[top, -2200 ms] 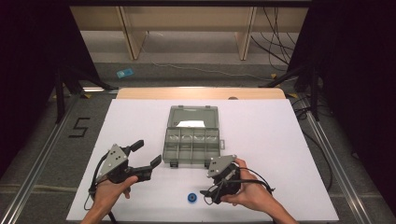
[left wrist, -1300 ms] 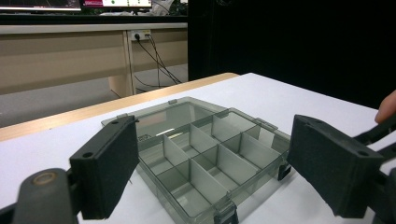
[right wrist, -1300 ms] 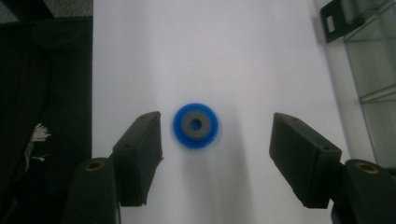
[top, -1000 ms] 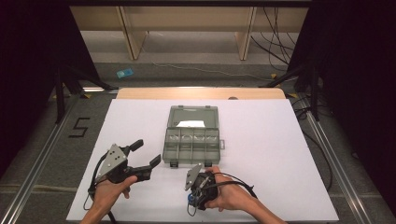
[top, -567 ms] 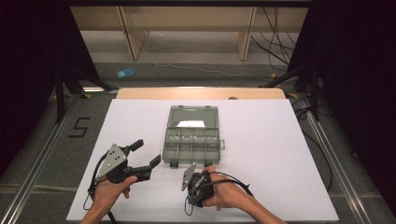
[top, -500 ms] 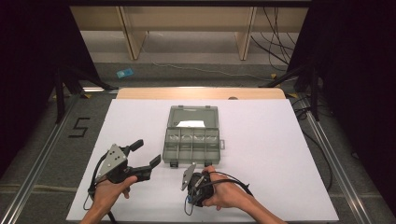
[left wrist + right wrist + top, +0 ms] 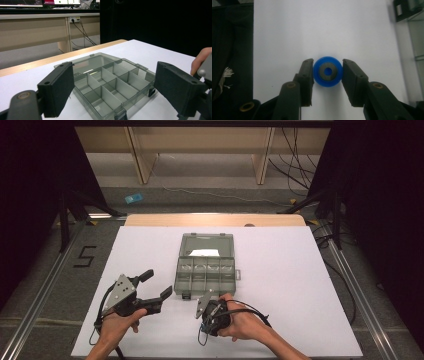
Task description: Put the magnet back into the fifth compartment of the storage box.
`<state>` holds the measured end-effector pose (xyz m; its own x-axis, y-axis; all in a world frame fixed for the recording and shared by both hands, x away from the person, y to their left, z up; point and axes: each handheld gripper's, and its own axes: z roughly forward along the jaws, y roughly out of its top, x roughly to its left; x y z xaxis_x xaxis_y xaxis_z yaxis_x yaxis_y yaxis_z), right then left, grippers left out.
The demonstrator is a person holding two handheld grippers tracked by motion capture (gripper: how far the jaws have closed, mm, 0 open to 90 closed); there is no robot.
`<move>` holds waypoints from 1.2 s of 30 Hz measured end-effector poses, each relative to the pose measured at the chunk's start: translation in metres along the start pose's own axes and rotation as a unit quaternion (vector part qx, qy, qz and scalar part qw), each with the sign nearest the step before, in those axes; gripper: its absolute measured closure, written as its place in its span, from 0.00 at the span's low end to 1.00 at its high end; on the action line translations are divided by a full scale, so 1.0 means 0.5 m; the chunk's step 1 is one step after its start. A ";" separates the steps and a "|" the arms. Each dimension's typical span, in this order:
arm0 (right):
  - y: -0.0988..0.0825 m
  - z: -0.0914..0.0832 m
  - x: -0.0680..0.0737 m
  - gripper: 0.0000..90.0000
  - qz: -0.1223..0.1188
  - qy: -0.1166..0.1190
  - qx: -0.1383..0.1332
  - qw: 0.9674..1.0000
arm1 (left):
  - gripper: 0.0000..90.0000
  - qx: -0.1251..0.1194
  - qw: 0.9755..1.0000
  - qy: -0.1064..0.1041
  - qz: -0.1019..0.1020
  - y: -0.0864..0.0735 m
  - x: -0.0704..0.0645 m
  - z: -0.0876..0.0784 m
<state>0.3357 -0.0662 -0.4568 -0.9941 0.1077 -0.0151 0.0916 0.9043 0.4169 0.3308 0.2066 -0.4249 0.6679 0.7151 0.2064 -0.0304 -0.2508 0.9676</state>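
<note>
A small round blue wheel (image 7: 327, 71) with a dark grey ring and a blue hole in its middle lies on the white bench (image 7: 300, 285), near the front edge. The right tool (image 7: 327, 72) has just squeezed shut on it. The left tool (image 7: 154, 289) stands wide open, holding nothing, beside the clear box (image 7: 206, 265).

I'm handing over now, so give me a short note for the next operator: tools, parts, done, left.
Right tool: shut on the blue wheel, both lying on the table near its front edge; the jaws have just closed.
Left tool: open, empty, pointing at the box.
Box: lid open, the dividers' compartments look empty.
Done: wheel gripped.
Left: probably lift the wheel and place it in a compartment; which one is unclear.
</note>
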 end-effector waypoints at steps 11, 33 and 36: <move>0.002 -0.026 -0.033 0.69 0.017 -0.026 -0.028 0.999 | 0.18 0.003 1.000 0.002 0.003 -0.001 0.002 0.001; 0.027 -0.050 -0.062 0.69 0.016 -0.045 -0.056 0.997 | 0.18 0.001 1.000 0.002 0.000 -0.001 0.001 0.000; 0.028 -0.051 -0.062 0.69 0.019 -0.054 -0.060 0.997 | 0.18 0.002 1.000 0.002 0.001 -0.001 0.001 0.000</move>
<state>0.3663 -0.0672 -0.4273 -0.9772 0.1910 -0.0930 0.1149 0.8434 0.5248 0.3314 0.2072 -0.4254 0.6647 0.7173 0.2088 -0.0291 -0.2545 0.9666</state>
